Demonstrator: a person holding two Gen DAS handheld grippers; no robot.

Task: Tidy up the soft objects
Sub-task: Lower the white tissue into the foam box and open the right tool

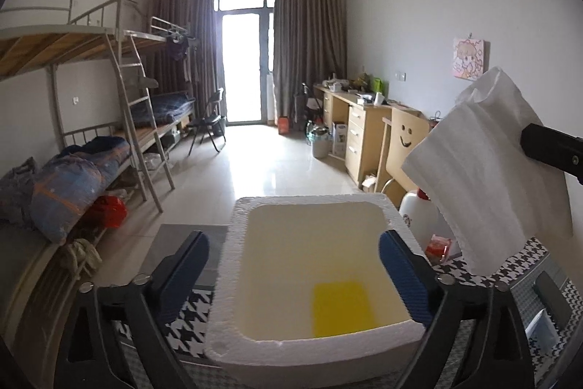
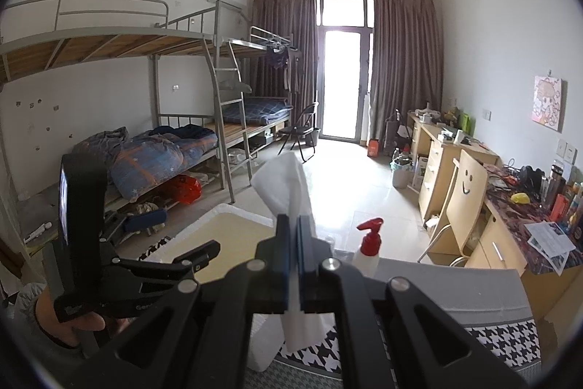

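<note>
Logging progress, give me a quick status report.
Left gripper open over foam box, yellow item inside. Right gripper shut on white foam sheet. Spray bottle beside box.

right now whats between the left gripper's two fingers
In the left wrist view the open left gripper straddles the white foam box; a yellow piece lies inside it.

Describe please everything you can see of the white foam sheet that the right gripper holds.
The white foam sheet is thin, soft and finely textured, like packing foam. The right gripper is shut on it, pinching it near the lower part, so it bunches between the pads; a short end hangs below, the rest stands up and fans out. It is held in the air to the right of the white foam box, touching nothing else.
</note>
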